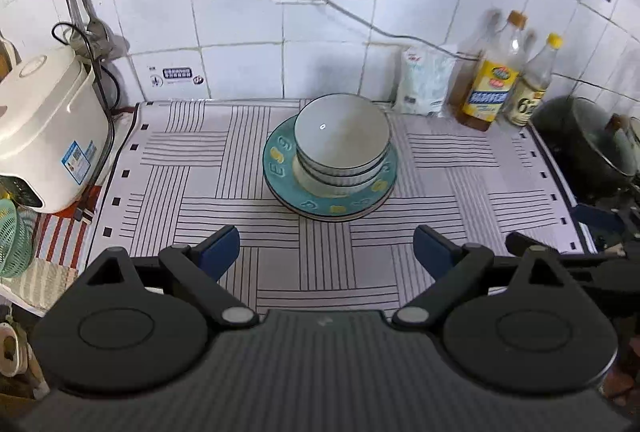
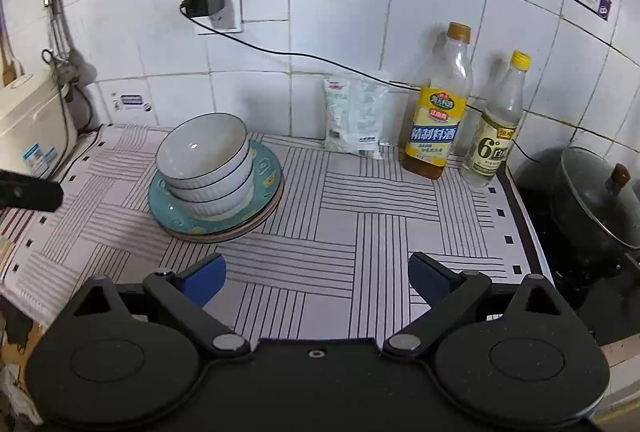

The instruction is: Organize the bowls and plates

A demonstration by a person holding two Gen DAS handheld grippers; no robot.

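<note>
White ribbed bowls (image 1: 342, 136) (image 2: 202, 152) with dark rims sit nested on a teal patterned plate (image 1: 280, 168) (image 2: 266, 170), which lies on another plate on the striped mat (image 1: 200, 172) (image 2: 360, 224). My left gripper (image 1: 326, 246) hangs above the mat, short of the stack, its blue-padded jaws wide apart and empty. My right gripper (image 2: 316, 276) hovers to the right of the stack, likewise open with nothing between its fingers. A dark part of the left gripper (image 2: 30, 194) shows at the left edge of the right wrist view.
A white rice cooker (image 1: 44, 128) stands at the left. A white bag (image 2: 354, 116) and two bottles (image 2: 436, 112) (image 2: 496, 128) line the tiled wall. A dark lidded pot (image 2: 592, 200) sits on the stove at the right. A green basket (image 1: 14, 236) is at the left edge.
</note>
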